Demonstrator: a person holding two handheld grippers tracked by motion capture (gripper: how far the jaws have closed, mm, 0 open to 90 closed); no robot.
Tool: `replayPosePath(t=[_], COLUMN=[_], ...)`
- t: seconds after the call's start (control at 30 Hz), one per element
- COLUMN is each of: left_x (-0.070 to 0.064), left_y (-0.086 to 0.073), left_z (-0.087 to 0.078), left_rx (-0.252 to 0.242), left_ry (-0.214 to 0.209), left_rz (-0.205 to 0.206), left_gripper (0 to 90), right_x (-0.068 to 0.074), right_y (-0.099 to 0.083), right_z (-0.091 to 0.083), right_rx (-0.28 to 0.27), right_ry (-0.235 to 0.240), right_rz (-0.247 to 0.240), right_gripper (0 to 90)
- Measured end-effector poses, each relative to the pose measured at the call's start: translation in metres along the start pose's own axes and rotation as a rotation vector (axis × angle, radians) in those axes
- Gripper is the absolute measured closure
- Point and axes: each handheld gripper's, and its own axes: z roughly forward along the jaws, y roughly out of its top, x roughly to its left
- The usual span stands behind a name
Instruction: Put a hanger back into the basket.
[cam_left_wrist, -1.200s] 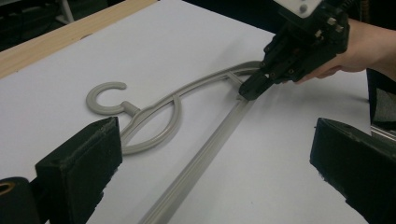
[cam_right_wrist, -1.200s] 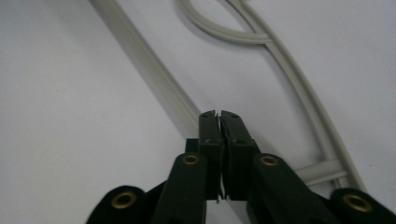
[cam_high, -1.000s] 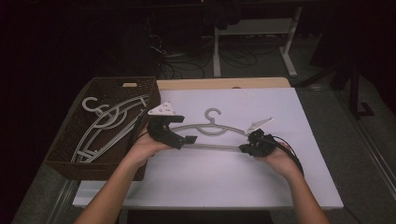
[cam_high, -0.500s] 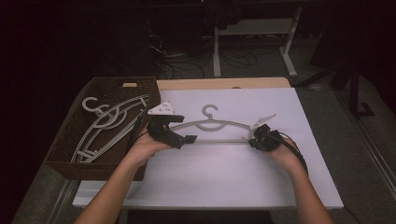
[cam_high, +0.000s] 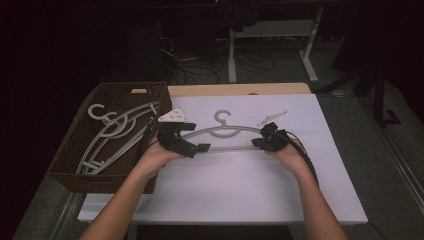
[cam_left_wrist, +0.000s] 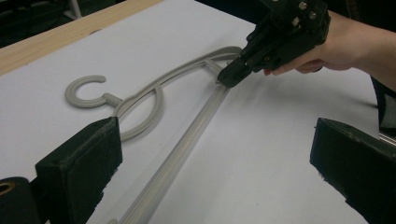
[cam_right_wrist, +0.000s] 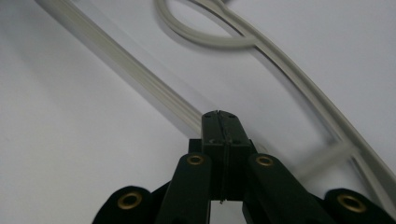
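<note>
A grey plastic hanger (cam_high: 225, 131) lies flat on the white tabletop (cam_high: 240, 195), its hook pointing away from me. My left gripper (cam_high: 197, 139) is open at the hanger's left end. In the left gripper view its jaws stand wide apart, with the hanger's straight bar (cam_left_wrist: 187, 144) running between them. My right gripper (cam_high: 256, 142) is shut at the right end. Its closed tips (cam_right_wrist: 219, 114) rest against the bar (cam_right_wrist: 140, 79) with nothing held between them. The left gripper view shows the right gripper (cam_left_wrist: 229, 77) touching the bar near the corner.
A brown wicker basket (cam_high: 100, 182) stands at the table's left edge, holding several more grey hangers (cam_high: 115, 132). A wooden strip (cam_high: 240, 90) borders the far side of the white top. Dark floor, cables and white table legs (cam_high: 310, 65) lie beyond.
The hanger has slid a little away from me and leftward. My right gripper moved with it, away from me. The left gripper stayed nearly still.
</note>
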Motion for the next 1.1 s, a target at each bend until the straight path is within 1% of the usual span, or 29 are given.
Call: replayPosePath(t=[0.07,0.1,0.13,0.17,0.2,0.43,0.53,0.6,0.7,0.77,0.83,0.87,0.9,0.97,1.0,1.03,1.1], left_x=[0.001,0.001,0.001,0.002,0.002,0.003,0.004,0.004,0.004,0.004,0.006,0.010,0.010,0.013,0.017,0.017,0.022], left_y=[0.000,0.000,0.000,0.000,0.000,-0.001,-0.002,-0.002,-0.002,-0.002,-0.001,0.000,0.000,0.001,0.000,0.000,-0.001], left_z=[-0.001,-0.001,-0.001,-0.001,-0.002,-0.001,0.000,0.001,0.005,0.011,0.019,0.028,0.028,0.039,0.051,0.051,0.060], left_rx=[-0.005,-0.005,-0.004,-0.004,-0.005,0.000,0.006,0.011,0.027,0.049,0.069,0.082,0.082,0.093,0.108,0.108,0.121], left_ry=[0.003,0.003,0.003,0.004,0.002,0.014,0.021,0.036,0.078,0.119,0.140,0.144,0.144,0.150,0.138,0.138,0.145], left_rz=[-0.005,-0.005,-0.005,-0.006,-0.006,-0.012,-0.016,-0.017,-0.011,0.005,0.001,-0.014,-0.014,-0.027,-0.046,-0.046,-0.049], left_gripper=[2.4,2.4,2.5,2.5,2.5,2.4,2.5,2.7,4.9,6.8,7.6,8.9,10.5,10.8,12.2,12.5,12.8], right_x=[0.004,0.004,0.006,0.006,0.006,0.006,0.007,0.007,0.007,0.007,0.008,0.008,0.008,0.008,0.008,0.008,0.007], right_y=[0.007,0.007,0.010,0.010,0.010,0.007,0.006,0.005,0.005,0.005,0.005,0.005,0.005,0.006,0.006,0.006,0.005], right_z=[0.009,0.009,0.015,0.015,0.020,0.026,0.028,0.030,0.031,0.031,0.031,0.031,0.031,0.031,0.031,0.031,0.031], right_rx=[0.005,0.005,0.012,0.012,0.020,0.035,0.052,0.064,0.065,0.067,0.070,0.072,0.072,0.073,0.073,0.073,0.073], right_ry=[0.006,0.006,0.009,0.009,0.012,0.021,0.019,0.025,0.023,0.019,0.016,0.016,0.016,0.018,0.019,0.019,0.021], right_rz=[-0.009,-0.009,-0.010,-0.010,-0.013,-0.017,-0.021,-0.022,-0.022,-0.026,-0.033,-0.034,-0.034,-0.034,-0.034,-0.034,-0.034], right_gripper=[88.9,88.9,88.9,88.9,88.9,89.0,89.0,89.0,89.1,89.1,89.1,89.1,89.1,89.1,89.1,89.1,89.1])
